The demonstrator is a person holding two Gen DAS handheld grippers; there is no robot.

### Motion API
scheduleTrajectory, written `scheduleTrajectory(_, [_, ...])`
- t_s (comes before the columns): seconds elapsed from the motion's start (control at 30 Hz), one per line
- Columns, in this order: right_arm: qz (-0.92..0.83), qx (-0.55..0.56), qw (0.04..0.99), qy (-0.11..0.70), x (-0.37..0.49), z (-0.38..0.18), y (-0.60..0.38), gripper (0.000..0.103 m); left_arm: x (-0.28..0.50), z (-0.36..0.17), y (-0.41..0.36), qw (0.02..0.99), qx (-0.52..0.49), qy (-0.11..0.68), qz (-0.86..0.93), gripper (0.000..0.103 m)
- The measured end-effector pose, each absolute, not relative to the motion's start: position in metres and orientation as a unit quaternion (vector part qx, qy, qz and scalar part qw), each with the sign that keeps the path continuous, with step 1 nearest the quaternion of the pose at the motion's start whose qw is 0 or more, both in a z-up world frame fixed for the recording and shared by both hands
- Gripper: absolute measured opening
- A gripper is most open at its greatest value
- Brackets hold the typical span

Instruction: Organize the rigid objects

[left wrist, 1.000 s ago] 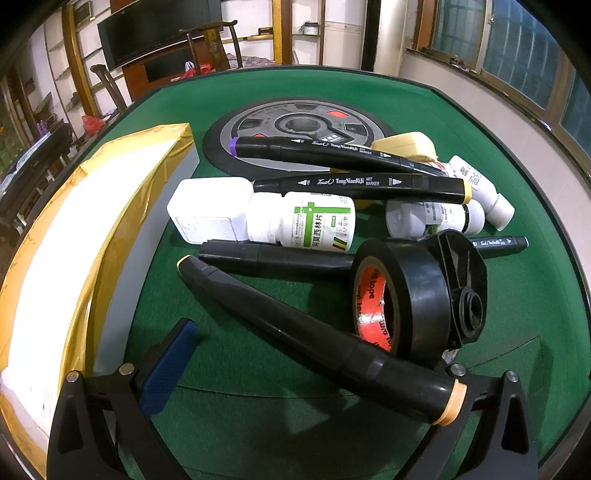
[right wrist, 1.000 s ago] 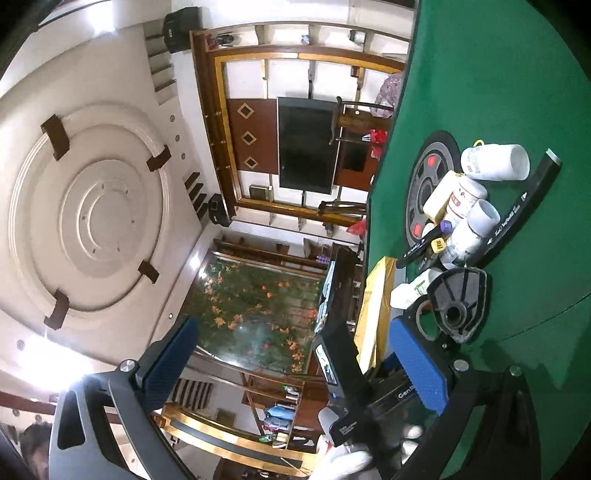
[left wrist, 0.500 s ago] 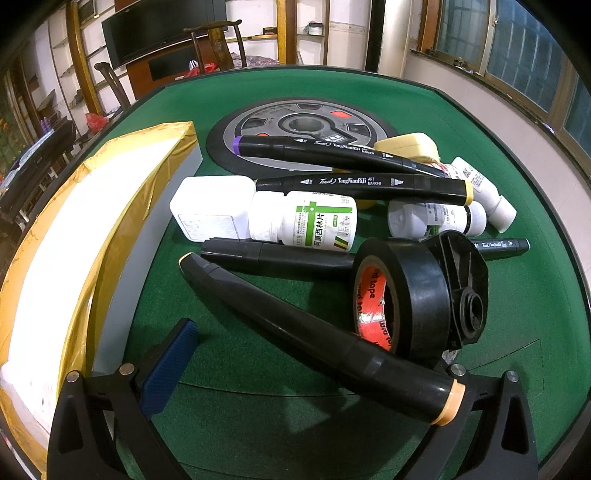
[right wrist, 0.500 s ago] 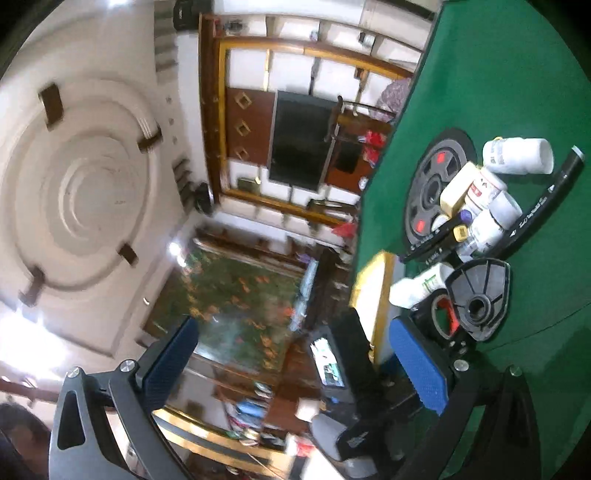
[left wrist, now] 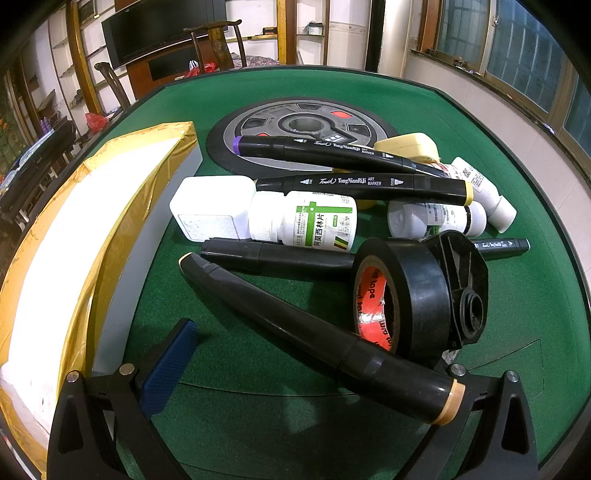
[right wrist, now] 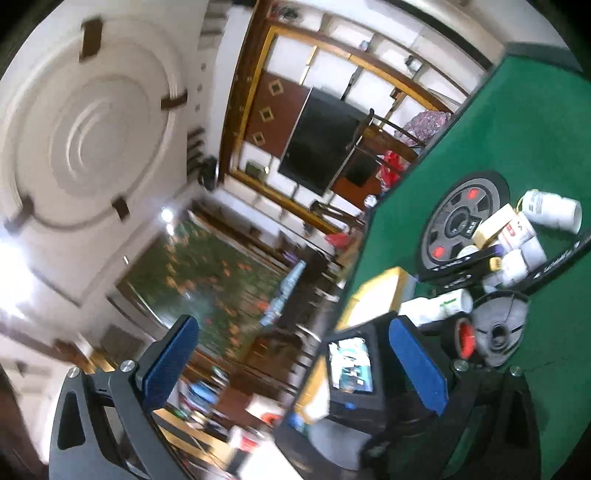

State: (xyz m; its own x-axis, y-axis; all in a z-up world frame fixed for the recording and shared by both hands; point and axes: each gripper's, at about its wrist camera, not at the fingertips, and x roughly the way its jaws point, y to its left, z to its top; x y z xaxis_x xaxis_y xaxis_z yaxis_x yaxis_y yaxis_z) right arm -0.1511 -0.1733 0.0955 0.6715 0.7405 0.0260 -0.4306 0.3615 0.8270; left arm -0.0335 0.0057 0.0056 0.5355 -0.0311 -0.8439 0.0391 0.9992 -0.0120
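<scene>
Tape roll (left wrist: 402,299) right of box (left wrist: 74,236).

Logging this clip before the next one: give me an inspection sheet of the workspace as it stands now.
Surface: green felt table, round control panel at its centre.
Job's things: four black markers, white bottles and a black tape roll piled together; gold-edged box beside them.
Clutter: nothing seen.
Grippers: left gripper open, low over the nearest marker; right gripper open, empty, tilted away.
Cables: nothing seen.
Surroundings: dark screen, wooden chairs, shelving, windows.
</scene>
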Motion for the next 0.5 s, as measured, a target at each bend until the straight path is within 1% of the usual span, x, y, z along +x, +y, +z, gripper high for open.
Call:
scheduleTrajectory(0.07, [0.339, 0.445, 0.811, 0.169, -0.154, 0.093, -0.177, 0.103, -0.034, 0.006, 0.006, 0.876, 0.004, 0.481, -0.02, 0.103])
scheduleTrajectory(0.17, [0.327, 0.461, 0.804, 0.186, -0.153, 0.085, -0.178, 0.103, -0.033, 0.006, 0.006, 0.876, 0.004, 0.482, -0.02, 0.103])
scheduleTrajectory(0.23, [0.334, 0.44, 0.811, 0.192, -0.153, 0.089, -0.175, 0.103, -0.033, 0.006, 0.006, 0.876, 0.004, 0.482, -0.02, 0.103])
scheduleTrajectory(0.37, [0.347, 0.393, 0.839, 0.144, -0.168, 0.103, -0.184, 0.103, -0.033, 0.006, 0.006, 0.876, 0.004, 0.482, -0.02, 0.103])
scheduleTrajectory(0.5, [0.371, 0.439, 0.809, 0.119, -0.17, 0.1, -0.203, 0.103, -0.033, 0.006, 0.006, 0.876, 0.004, 0.482, -0.02, 0.103])
